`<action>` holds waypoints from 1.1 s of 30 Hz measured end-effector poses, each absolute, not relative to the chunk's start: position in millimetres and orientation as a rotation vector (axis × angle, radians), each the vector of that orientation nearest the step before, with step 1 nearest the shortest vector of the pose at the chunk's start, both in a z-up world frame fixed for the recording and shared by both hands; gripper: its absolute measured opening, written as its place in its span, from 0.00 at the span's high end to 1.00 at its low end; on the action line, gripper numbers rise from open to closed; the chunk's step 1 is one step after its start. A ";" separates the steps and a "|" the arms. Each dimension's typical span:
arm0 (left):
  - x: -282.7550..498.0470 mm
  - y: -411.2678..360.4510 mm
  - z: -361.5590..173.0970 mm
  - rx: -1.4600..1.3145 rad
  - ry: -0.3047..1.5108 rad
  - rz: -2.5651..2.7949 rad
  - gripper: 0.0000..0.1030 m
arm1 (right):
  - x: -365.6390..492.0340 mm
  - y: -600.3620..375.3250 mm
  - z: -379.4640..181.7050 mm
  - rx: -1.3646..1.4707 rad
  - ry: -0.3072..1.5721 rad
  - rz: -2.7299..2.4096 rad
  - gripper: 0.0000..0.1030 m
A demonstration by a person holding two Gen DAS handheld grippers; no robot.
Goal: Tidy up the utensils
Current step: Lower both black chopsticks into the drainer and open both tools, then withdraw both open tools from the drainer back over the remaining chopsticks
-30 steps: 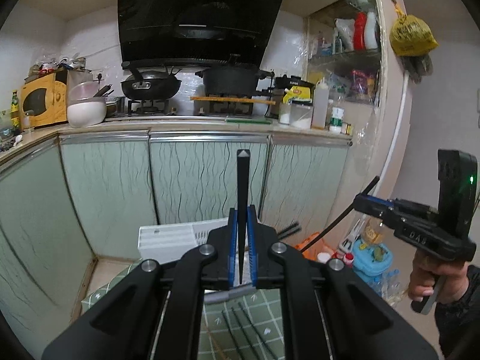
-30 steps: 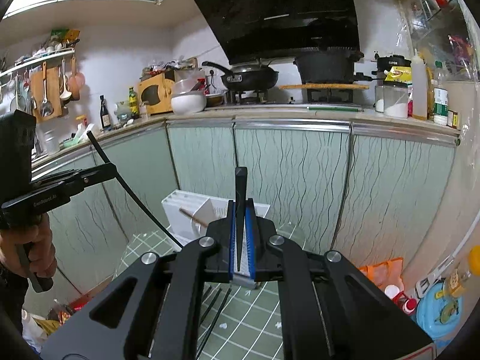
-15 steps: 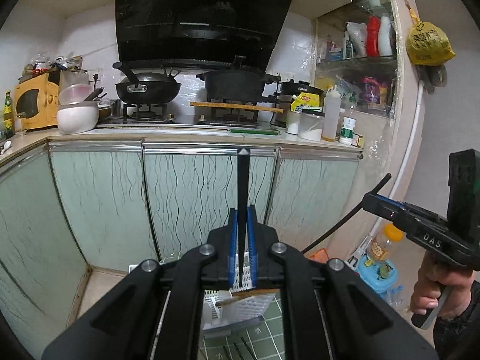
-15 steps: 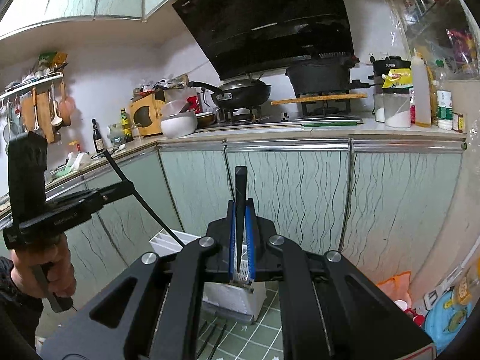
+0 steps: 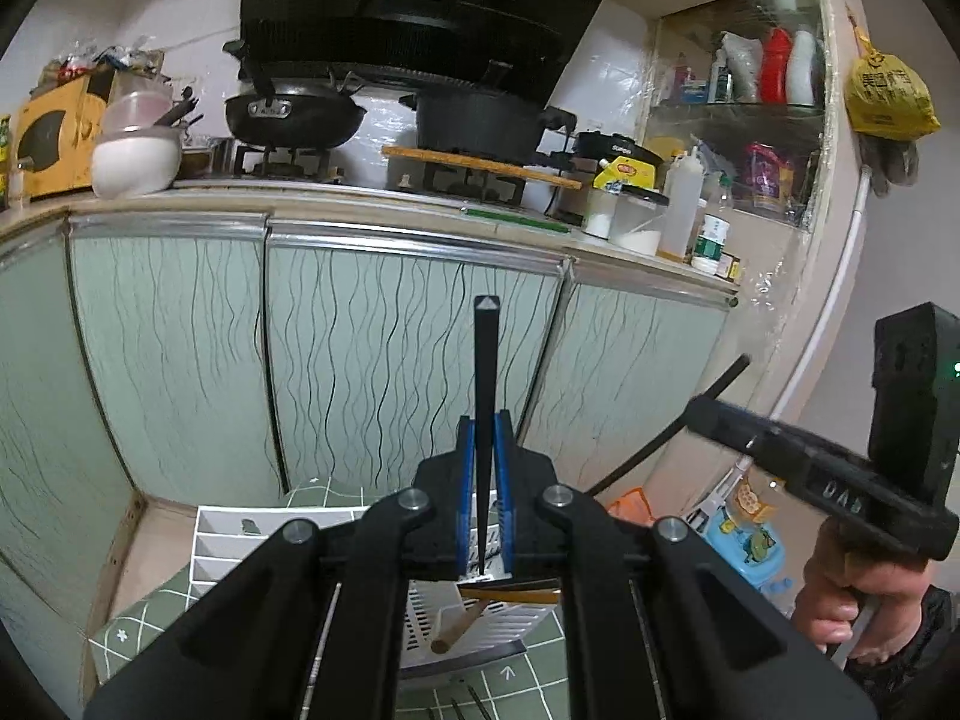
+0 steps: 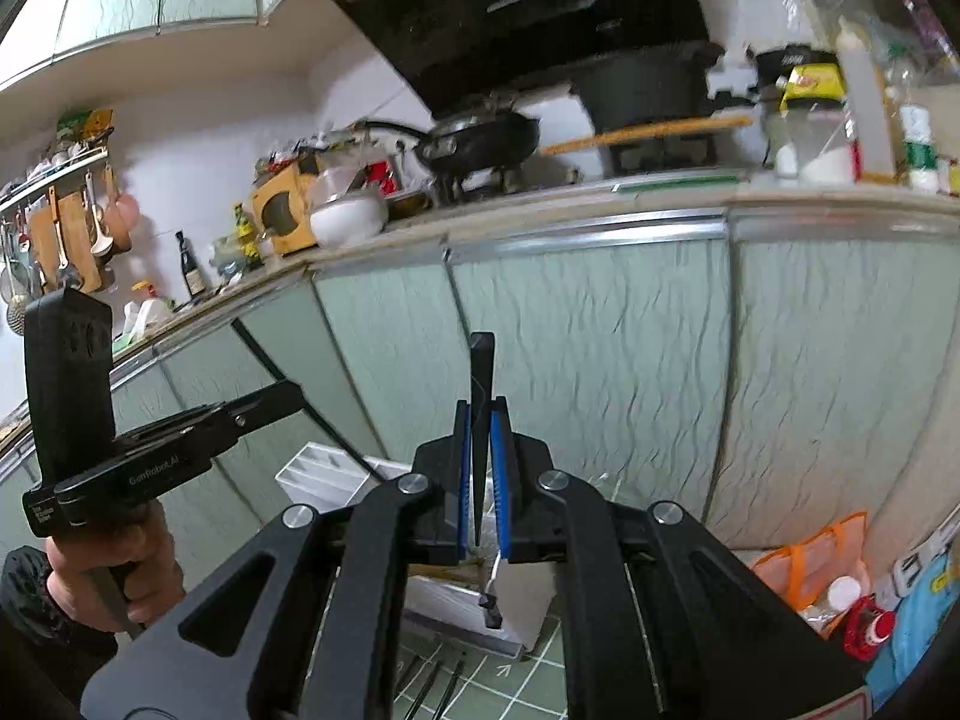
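Note:
My left gripper [image 5: 483, 420] is shut on a black chopstick [image 5: 485, 360] that points up and forward. My right gripper [image 6: 480, 420] is shut on another black chopstick [image 6: 480, 384]. Both are held in the air above a white slotted utensil organizer [image 5: 240, 546], also seen in the right wrist view [image 6: 324, 474], which stands on a green checked table [image 5: 150, 612]. A wooden-handled utensil [image 5: 462, 627] lies in the organizer. Several black chopsticks [image 6: 438, 684] lie on the table in front of it. Each view shows the other gripper: the right one [image 5: 720, 402], the left one [image 6: 282, 396].
Pale green cabinet doors [image 5: 390, 354] stand right behind the table. The counter above carries a wok [image 5: 294, 114], a black pot [image 5: 480, 120] and jars [image 5: 642, 222]. An orange bag [image 6: 804, 564] and bottles sit on the floor at the right.
Both grippers have tilted back down a little after rising, so the organizer shows again below the fingers. Each stays shut on its chopstick. The right wrist view is motion-blurred.

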State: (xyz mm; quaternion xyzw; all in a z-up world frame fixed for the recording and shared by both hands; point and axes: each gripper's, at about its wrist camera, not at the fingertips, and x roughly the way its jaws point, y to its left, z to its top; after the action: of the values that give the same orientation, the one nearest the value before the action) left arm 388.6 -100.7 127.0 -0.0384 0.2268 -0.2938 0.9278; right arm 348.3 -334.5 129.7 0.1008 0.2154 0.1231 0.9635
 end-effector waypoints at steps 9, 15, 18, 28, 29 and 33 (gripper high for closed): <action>372.9 -98.0 120.8 0.033 0.395 -0.538 0.09 | 344.3 -333.3 114.9 0.157 0.448 0.213 0.22; 360.5 -89.6 120.1 0.056 0.410 -0.528 0.08 | 328.7 -333.9 117.9 0.145 0.453 0.196 0.08; 353.5 -84.1 120.4 0.056 0.416 -0.523 0.07 | 320.7 -330.7 120.6 0.116 0.463 0.190 0.08; 322.6 -69.1 129.1 0.121 0.422 -0.484 0.04 | 291.4 -327.9 131.6 0.048 0.489 0.175 0.08; 320.7 -68.6 129.8 0.130 0.427 -0.478 0.04 | 288.7 -327.8 132.3 0.044 0.493 0.173 0.08; 308.4 -62.1 131.1 0.152 0.444 -0.467 0.04 | 276.9 -326.0 134.0 0.033 0.519 0.167 0.08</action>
State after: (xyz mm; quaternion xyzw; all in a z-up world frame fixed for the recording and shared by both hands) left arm 308.4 -62.1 131.1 0.0745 0.2178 -0.2294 0.9457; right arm 276.9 -326.0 134.0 0.0164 0.2561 0.0824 0.9630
